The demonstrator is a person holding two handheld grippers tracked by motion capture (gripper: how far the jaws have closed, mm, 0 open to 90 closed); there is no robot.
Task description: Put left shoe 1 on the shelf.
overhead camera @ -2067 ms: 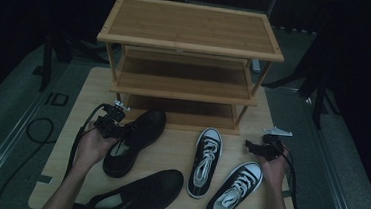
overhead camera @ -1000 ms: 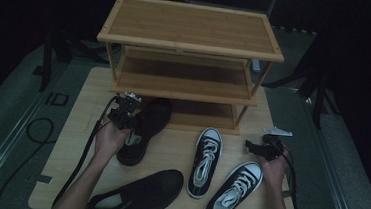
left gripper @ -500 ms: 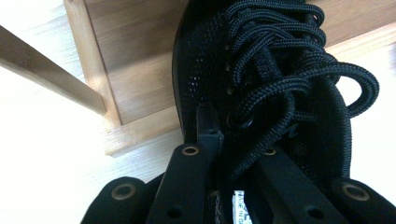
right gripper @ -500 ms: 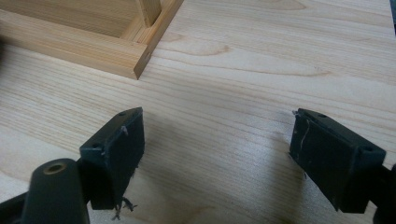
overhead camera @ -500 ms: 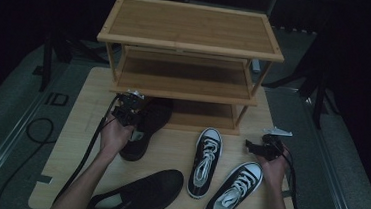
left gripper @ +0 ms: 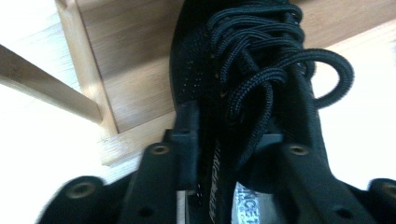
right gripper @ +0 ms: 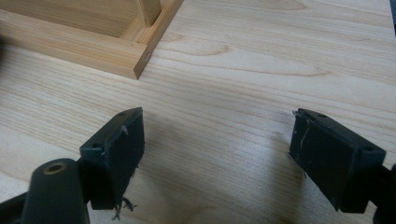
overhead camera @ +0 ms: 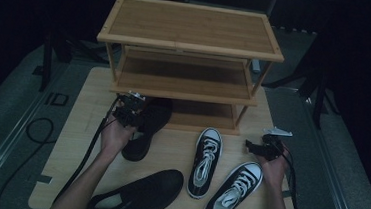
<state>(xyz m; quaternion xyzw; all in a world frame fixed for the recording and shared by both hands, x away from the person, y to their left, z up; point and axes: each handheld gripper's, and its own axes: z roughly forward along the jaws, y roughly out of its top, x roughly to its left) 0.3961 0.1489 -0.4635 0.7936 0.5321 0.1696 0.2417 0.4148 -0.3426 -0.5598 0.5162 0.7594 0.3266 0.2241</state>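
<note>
The left gripper (overhead camera: 129, 111) has just opened wide around the soft, light black shoe (overhead camera: 145, 127), toe under the shoe rack's (overhead camera: 188, 47) bottom shelf, best held by its side wall.

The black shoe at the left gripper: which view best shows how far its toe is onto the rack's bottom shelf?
The high view: the black shoe lies with its toe on the rack's bottom shelf and its heel on the table. The left gripper view shows laces and tongue close up between the left gripper's jaws, which have just been opening. The right gripper view shows a rack corner.
</note>
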